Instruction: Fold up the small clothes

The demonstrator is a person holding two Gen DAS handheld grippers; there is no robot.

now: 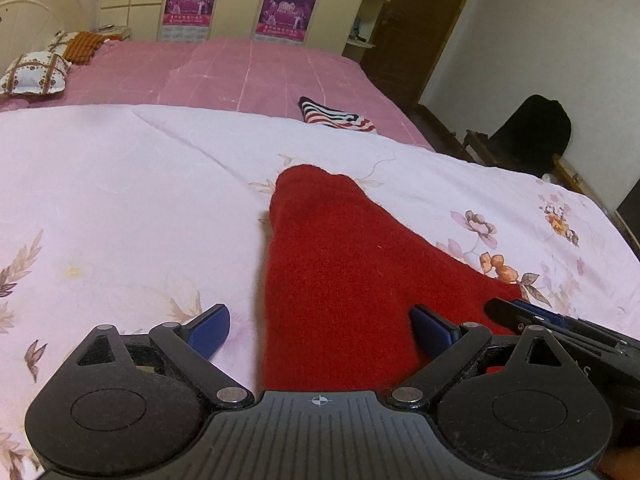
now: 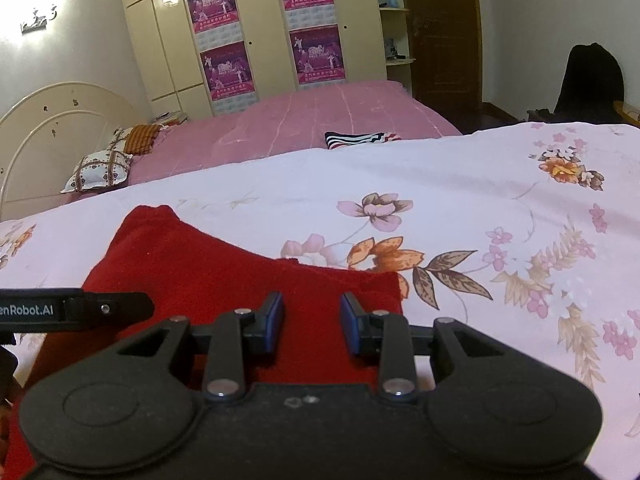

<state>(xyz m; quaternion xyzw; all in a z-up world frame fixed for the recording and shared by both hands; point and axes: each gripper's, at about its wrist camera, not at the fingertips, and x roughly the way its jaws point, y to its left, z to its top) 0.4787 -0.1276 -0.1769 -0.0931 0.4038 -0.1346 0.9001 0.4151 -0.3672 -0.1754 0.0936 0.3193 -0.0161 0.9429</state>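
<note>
We see a red knitted garment (image 1: 332,264) lying flat on the floral bedsheet (image 1: 120,200) — fuzzy, thick, narrowing to a rounded end on its far side. Our left tool (image 1: 320,330) stands wide open, straddling the garment's near left edge: one pad over bare sheet, the other over the red knit. Our right tool (image 2: 312,322) sits over the garment's near right corner, its pads only narrowly parted with red cloth showing between them — whether they grip it we cannot tell.
</note>
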